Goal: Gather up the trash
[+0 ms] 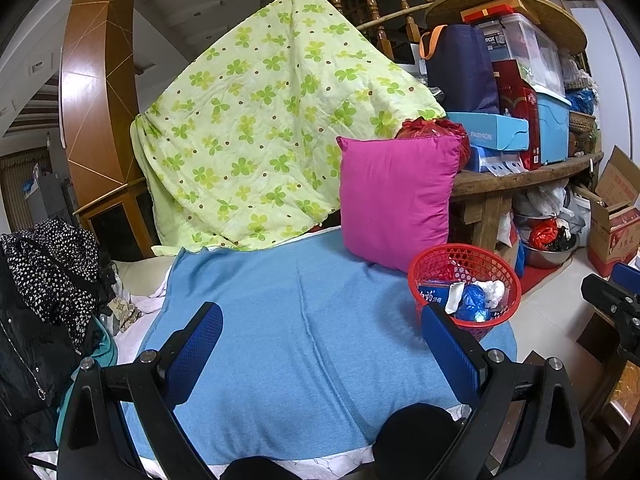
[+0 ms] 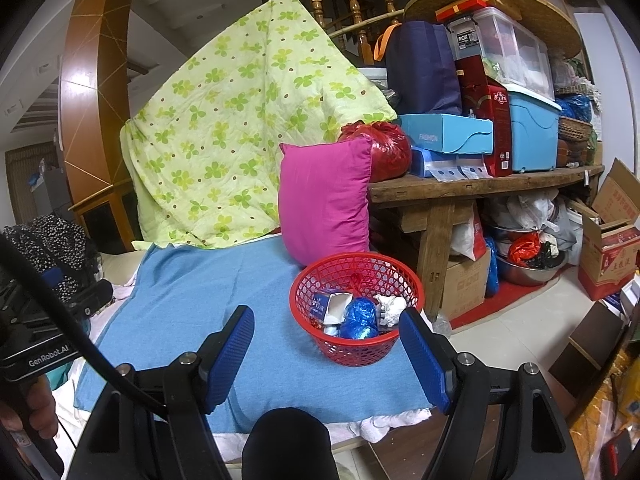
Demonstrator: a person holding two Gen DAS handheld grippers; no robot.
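A red mesh basket (image 2: 356, 344) stands on the blue blanket (image 2: 192, 292) at the bed's right front corner. It holds a crumpled blue foil wrapper (image 2: 359, 318), a small blue-and-white carton (image 2: 326, 306) and crumpled white paper (image 2: 390, 306). The basket also shows in the left wrist view (image 1: 466, 262). My right gripper (image 2: 326, 354) is open and empty, just in front of the basket. My left gripper (image 1: 320, 354) is open and empty over the blanket (image 1: 300, 320), left of the basket.
A pink pillow (image 2: 324, 200) leans behind the basket, with a green clover quilt (image 2: 224, 140) behind it. A wooden bench (image 2: 480, 188) piled with boxes stands to the right, with bags and a steel bowl (image 2: 528, 268) underneath. Dark clothes (image 1: 48, 280) lie at left.
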